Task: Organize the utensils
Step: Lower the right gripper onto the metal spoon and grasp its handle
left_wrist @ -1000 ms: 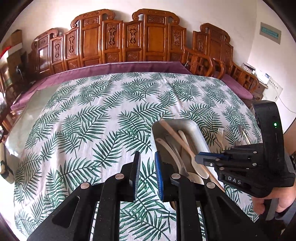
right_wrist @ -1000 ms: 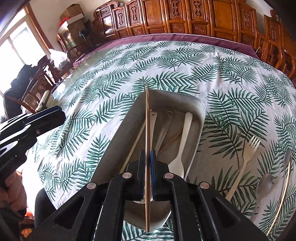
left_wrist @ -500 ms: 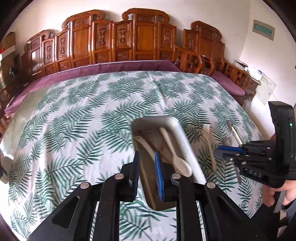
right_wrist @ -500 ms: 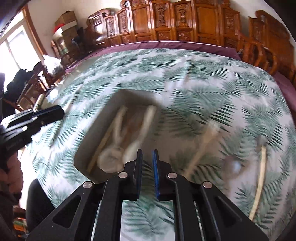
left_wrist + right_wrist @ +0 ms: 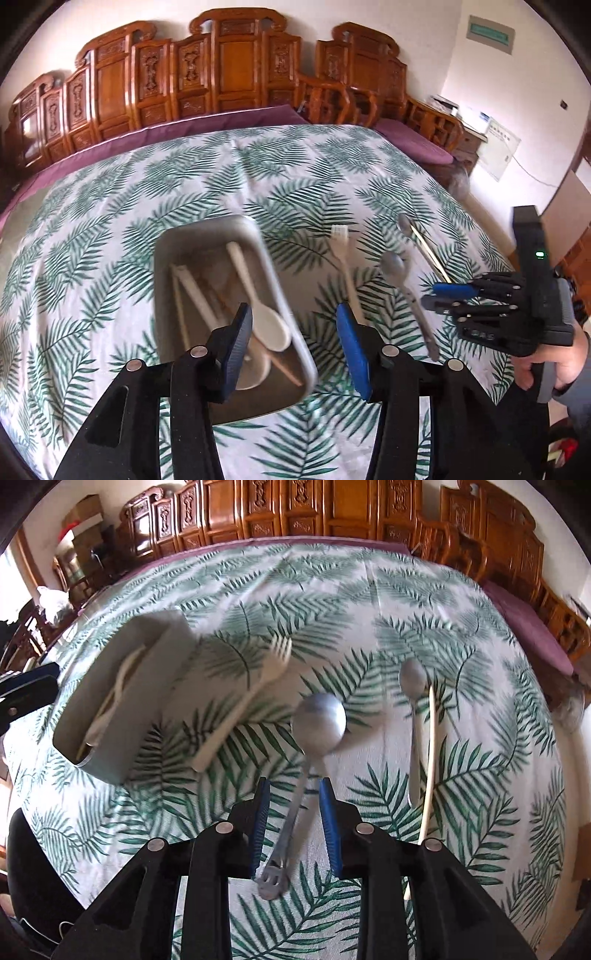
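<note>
A grey metal tray on the leaf-print cloth holds white spoons and wooden chopsticks. My left gripper is open and empty above the tray's right rim. My right gripper is open, its jaws either side of the handle of a large metal spoon lying on the cloth, not touching it. A white fork lies left of that spoon. A smaller metal spoon and a chopstick lie right of it.
Carved wooden chairs line the table's far side. The table's right edge drops off near a wall. A hand holds the right gripper's body at the lower right.
My right gripper let go of the chopstick into the tray, swung right and opened over the large metal spoon. My left gripper opened and the view shifted right.
</note>
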